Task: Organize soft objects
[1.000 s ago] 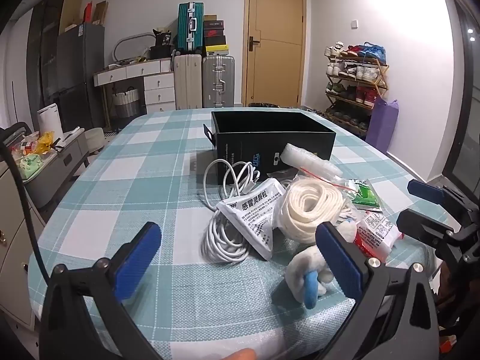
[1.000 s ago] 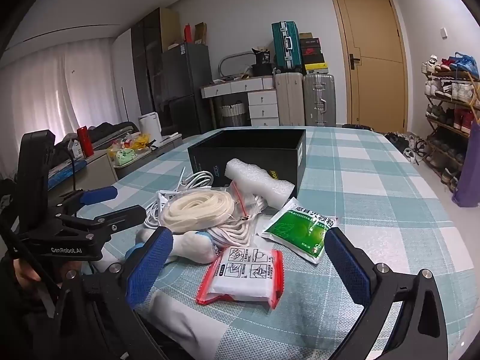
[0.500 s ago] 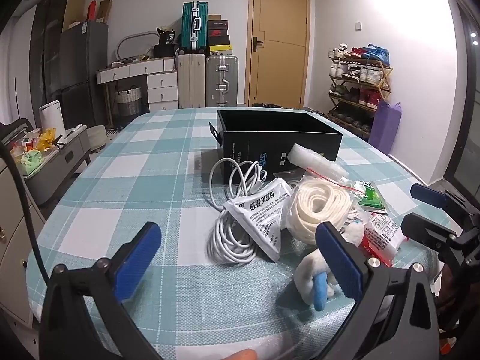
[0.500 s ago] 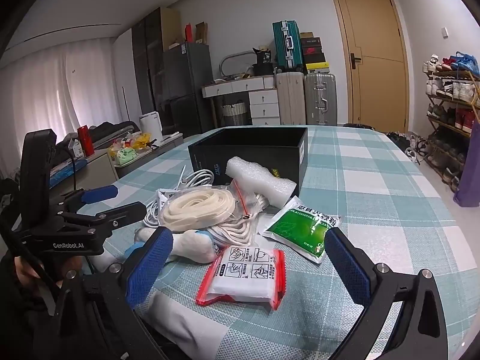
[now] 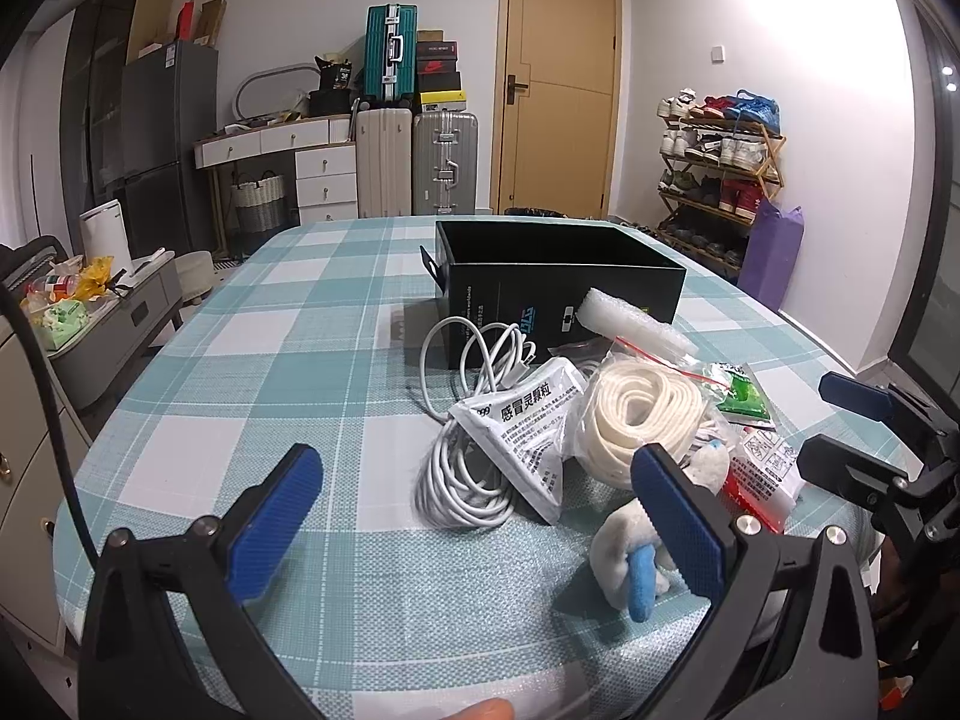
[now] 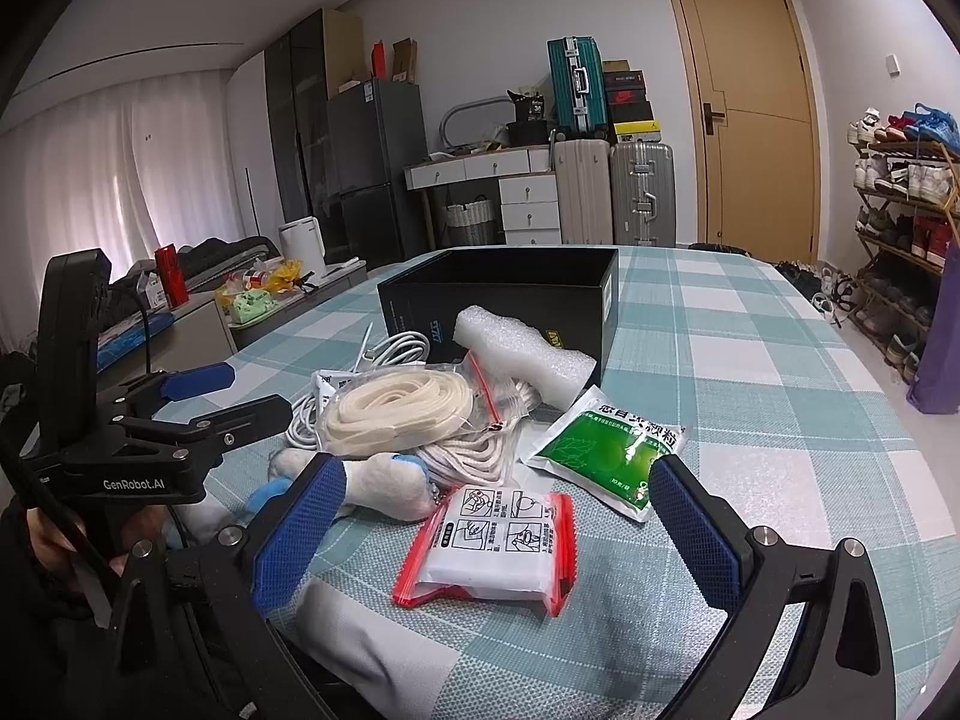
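A pile of soft things lies in front of an open black box (image 5: 558,276) (image 6: 510,294): a white cable coil (image 5: 462,474), a white medicine sachet (image 5: 528,432), a bagged cream rope (image 5: 642,414) (image 6: 396,408), a white foam roll (image 5: 630,324) (image 6: 522,348), a green sachet (image 6: 606,450), a red-edged zip bag (image 6: 498,546) and a white-and-blue plush toy (image 5: 630,546) (image 6: 384,480). My left gripper (image 5: 474,522) is open and empty, short of the cable. My right gripper (image 6: 498,522) is open and empty, around the zip bag's near end.
The table has a teal-and-white checked cloth (image 5: 288,360). The right gripper shows at the right edge of the left wrist view (image 5: 864,432); the left gripper shows at the left of the right wrist view (image 6: 180,414). Suitcases, drawers and a shoe rack stand beyond the table.
The left gripper has drifted slightly left and back, so the pile sits further right in its view. The right gripper has barely moved. Both stay open.
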A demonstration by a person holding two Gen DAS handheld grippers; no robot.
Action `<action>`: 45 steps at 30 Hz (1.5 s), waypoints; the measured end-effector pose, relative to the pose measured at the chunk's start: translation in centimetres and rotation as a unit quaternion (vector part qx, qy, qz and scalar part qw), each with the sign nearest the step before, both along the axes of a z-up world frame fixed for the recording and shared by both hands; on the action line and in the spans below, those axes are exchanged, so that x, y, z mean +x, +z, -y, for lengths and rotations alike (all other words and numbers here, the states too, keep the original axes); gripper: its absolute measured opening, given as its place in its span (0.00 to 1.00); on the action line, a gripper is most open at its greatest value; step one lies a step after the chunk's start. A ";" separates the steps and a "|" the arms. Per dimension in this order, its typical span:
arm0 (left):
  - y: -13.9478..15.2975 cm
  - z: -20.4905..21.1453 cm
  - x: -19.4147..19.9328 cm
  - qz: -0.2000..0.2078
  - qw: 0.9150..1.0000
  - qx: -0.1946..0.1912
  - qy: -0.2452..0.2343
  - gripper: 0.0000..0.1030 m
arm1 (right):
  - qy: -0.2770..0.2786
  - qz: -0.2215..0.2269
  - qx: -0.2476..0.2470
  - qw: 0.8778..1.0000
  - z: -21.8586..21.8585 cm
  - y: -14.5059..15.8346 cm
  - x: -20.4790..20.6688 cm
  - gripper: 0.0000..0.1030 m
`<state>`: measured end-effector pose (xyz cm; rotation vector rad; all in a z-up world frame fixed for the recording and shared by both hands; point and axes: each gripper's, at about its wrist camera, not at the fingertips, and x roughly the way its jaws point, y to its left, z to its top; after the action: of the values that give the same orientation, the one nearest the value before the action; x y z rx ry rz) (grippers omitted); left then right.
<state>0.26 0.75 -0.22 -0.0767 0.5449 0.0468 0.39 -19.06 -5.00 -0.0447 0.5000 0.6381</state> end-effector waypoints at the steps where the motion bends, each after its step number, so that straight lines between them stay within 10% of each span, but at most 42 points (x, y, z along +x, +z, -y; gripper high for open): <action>1: 0.0 0.0 0.0 0.000 1.000 0.000 0.000 1.00 | -0.001 0.000 -0.001 1.000 0.0 0.0 0.0 0.99; 45: 0.4 0.8 -0.2 0.009 0.999 0.004 -0.031 1.00 | 0.001 -0.014 -0.011 1.000 -0.5 -0.6 0.6 0.99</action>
<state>0.04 -0.01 0.20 -0.0530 0.5282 -0.0134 1.00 -18.53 -5.65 -0.0570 0.5350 0.6354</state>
